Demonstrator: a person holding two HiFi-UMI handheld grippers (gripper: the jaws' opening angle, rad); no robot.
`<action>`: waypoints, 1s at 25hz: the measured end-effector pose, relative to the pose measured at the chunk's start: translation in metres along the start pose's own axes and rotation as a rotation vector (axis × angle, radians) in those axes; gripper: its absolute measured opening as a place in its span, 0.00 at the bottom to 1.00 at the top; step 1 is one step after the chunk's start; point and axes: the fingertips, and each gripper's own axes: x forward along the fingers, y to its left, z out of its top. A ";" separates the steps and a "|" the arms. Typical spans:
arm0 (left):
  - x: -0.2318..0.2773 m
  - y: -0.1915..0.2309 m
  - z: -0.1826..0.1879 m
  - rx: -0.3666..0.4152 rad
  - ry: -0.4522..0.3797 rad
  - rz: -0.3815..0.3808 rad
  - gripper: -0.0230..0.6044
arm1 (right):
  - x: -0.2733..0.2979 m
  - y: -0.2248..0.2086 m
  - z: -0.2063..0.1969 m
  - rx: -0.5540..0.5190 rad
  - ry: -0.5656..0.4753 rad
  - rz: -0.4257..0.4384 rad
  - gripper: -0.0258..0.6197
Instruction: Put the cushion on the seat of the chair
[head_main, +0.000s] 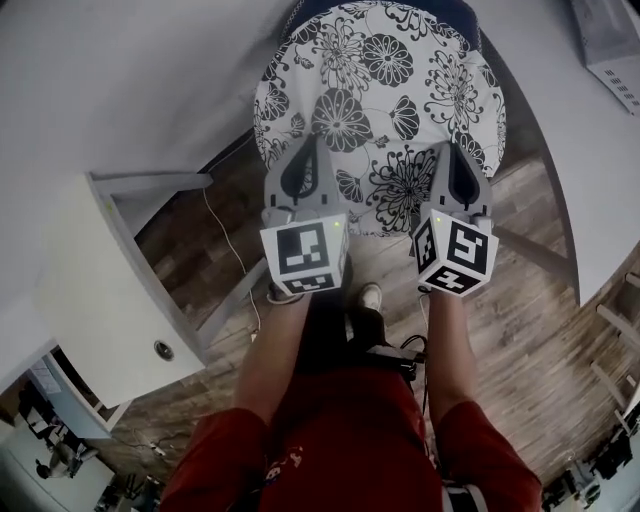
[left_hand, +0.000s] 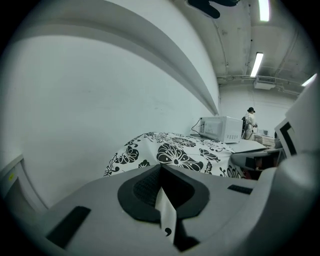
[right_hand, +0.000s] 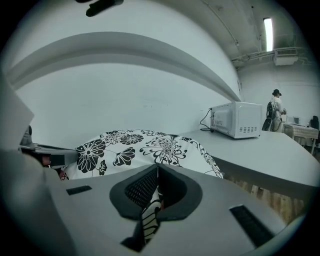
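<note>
My left gripper (head_main: 303, 150) and right gripper (head_main: 452, 150) each pinch the cushion (head_main: 385, 90) at its near hem. I'd keep it level and square over the chair (head_main: 460, 12).

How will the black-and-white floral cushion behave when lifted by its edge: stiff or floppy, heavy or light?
Probably pliable: the left gripper and right gripper each clamp a thin fold at the near edge of the black-and-white floral cushion. Likely light, since edge pinches seem enough. Its domed top suggests padding, so only mild sagging.
</note>
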 end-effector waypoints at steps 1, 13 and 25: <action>0.000 0.000 0.001 0.000 0.007 0.000 0.08 | 0.000 0.000 0.001 -0.001 0.006 -0.002 0.09; 0.009 0.005 -0.002 0.007 0.080 0.008 0.08 | 0.000 0.004 -0.011 -0.007 0.110 -0.009 0.09; 0.006 0.007 0.004 0.002 0.155 -0.012 0.08 | -0.006 0.007 -0.004 0.007 0.188 -0.043 0.09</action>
